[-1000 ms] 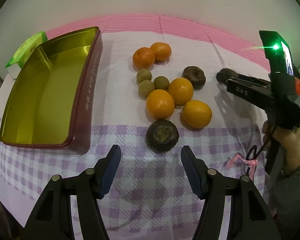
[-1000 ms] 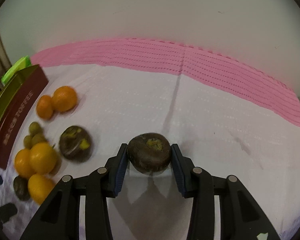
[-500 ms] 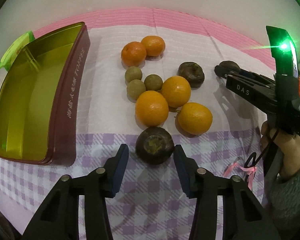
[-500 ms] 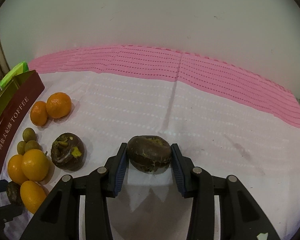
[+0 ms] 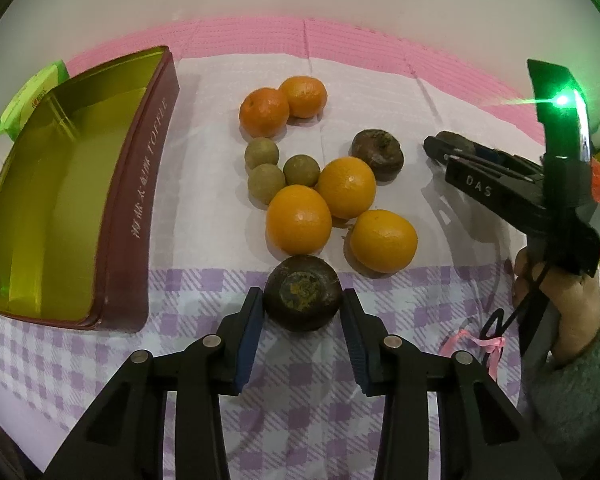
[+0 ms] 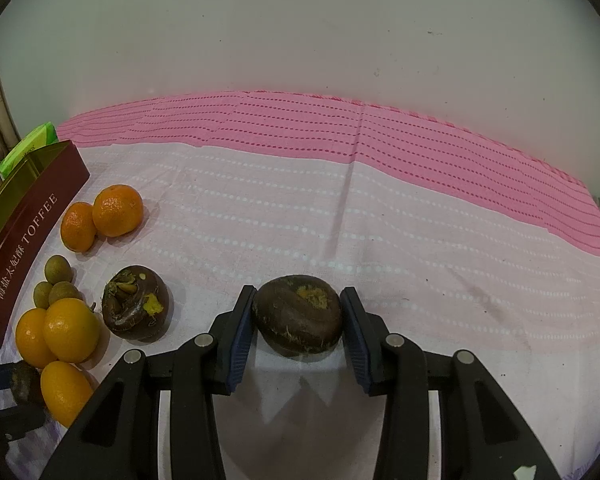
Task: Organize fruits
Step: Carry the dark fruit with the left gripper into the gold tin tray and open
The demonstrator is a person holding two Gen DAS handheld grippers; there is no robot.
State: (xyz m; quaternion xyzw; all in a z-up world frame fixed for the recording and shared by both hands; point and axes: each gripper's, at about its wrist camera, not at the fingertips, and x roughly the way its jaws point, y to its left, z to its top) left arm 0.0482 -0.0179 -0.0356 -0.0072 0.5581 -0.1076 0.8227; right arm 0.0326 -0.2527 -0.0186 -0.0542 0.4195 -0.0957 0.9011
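The near mangosteen (image 5: 302, 298) lay on the checked part of the cloth (image 5: 300, 380), just in front of the oranges (image 5: 299, 219), and sat between the pads of the left gripper (image 5: 302, 320). Both pads looked to be touching its sides, so the tongs seemed clamped on it, though no lift showed. A second mangosteen (image 6: 298, 316) was pinched in the right gripper (image 6: 298, 322), held over the plain pink cloth well to the right of the pile; its shadow fell below it, so it was probably clear of the surface. A third (image 5: 377, 155) rested by the oranges, with three longans (image 5: 266, 183) and two tangerines (image 5: 265, 112) beyond. The tin (image 5: 140, 184) stood open and empty at the left.

The step in hand looked like gathering the mangosteens. Next, each fruit would need a lift straight up, clear of its neighbours, then a carry to wherever that kind was being grouped, which I could not tell. A round, hard fruit could roll from a loose grip.
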